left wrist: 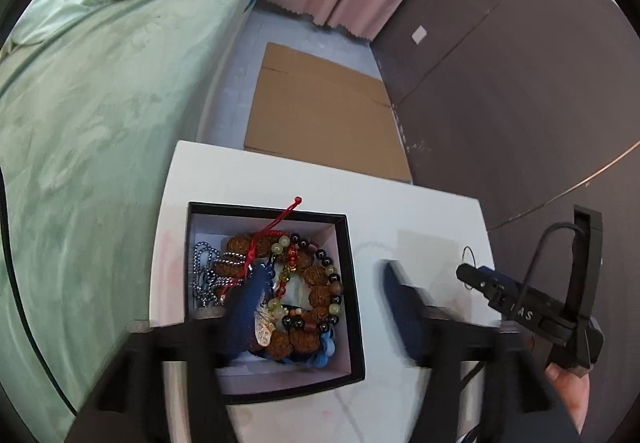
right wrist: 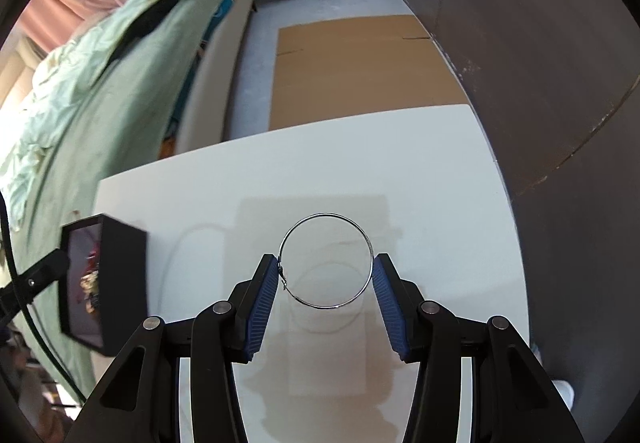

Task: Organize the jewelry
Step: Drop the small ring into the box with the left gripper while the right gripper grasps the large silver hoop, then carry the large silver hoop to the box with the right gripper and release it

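Your right gripper (right wrist: 326, 285) reaches out level over the white table (right wrist: 440, 171), its blue pads (right wrist: 264, 307) spread about as wide as the thin silver hoop (right wrist: 326, 261) between them. The hoop's left side, where its clasp sits, touches the left pad; the right side meets the tip of the right pad, so the hoop looks lightly held across its width, with its shadow on the tabletop below it.

Your left gripper (left wrist: 316, 307) points down at the black jewelry box (left wrist: 354, 283), fingers wide apart: the left finger (left wrist: 240, 307) sits over the box's contents, the right finger (left wrist: 404, 307) outside the box's right wall, over bare table. They hold nothing that you can see. Inside the box lie brown seed beads (left wrist: 320, 283), a silver ball chain (left wrist: 204, 275), a red cord (left wrist: 276, 223) and a bracelet of dark and pale green beads.

From the right wrist, the box stands near the table's left edge, well apart from the hoop, with open tabletop between them. Past the table's far edge lie flat cardboard (right wrist: 360, 71) on the floor, a green-covered bed (right wrist: 100, 83) to the left and a dark wall (right wrist: 540, 43) to the right.
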{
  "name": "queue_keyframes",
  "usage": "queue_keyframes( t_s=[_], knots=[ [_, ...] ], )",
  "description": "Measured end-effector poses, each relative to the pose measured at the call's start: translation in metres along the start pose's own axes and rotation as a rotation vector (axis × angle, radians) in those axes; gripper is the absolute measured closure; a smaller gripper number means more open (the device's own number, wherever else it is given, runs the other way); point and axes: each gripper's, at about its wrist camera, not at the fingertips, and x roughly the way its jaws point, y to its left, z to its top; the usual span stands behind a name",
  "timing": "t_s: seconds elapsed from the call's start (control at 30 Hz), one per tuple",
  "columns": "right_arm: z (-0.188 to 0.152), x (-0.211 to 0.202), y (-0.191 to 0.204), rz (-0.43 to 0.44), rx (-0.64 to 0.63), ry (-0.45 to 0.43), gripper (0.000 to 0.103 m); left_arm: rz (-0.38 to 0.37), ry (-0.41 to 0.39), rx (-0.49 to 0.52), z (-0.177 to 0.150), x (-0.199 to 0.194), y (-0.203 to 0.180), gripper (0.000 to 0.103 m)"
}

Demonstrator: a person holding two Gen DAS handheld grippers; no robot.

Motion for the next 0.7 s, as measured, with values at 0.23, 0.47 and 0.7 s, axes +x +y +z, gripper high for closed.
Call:
queue_keyframes(
  t_s=[0.23,0.47,0.7],
  knots=[
    [-0.004,-0.027,0.02,0.119,-0.013,-0.088,0.054,0.018,-0.065,-0.004,-0.007,-0.028,0.009,0.029],
    [-0.008,-0.047,0.048,0.255,-0.02,-0.145,0.054,0.012,-0.11,-0.026,-0.009,-0.051,0.026,0.029],
    [-0.011,-0.049,0.091,0.359,-0.061,-0.165,0.053,0.013,-0.184,-0.033,-0.005,-0.078,0.041,0.028]
  ],
)
